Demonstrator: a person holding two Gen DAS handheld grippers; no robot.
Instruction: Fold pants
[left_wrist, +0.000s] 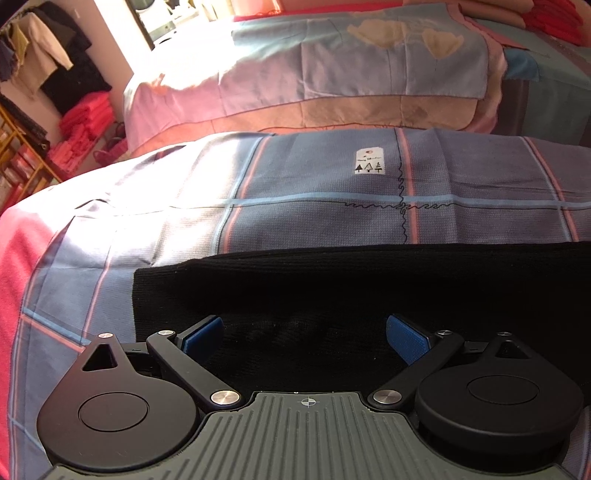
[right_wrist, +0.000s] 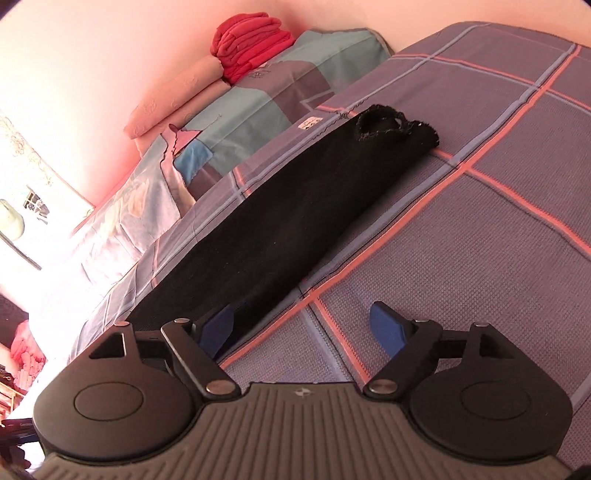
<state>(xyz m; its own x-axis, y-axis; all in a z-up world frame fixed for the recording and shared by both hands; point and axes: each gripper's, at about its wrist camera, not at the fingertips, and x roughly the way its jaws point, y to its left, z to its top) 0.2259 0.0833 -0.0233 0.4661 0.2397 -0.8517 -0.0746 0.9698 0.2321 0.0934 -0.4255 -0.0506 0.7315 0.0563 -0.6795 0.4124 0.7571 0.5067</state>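
Over the near end of the black pants (left_wrist: 332, 291), both grippers hang with fingers spread and nothing held.

The left gripper (left_wrist: 304, 334) sits just above the pants' near end, placed, I judge, to pinch it for a fold; the right gripper (right_wrist: 303, 326) straddles the pants' edge. Beyond them the pants lie as one long flat strip on the plaid bedspread (right_wrist: 480, 184), the far end (right_wrist: 391, 125) toward the folded red blankets (right_wrist: 251, 44).
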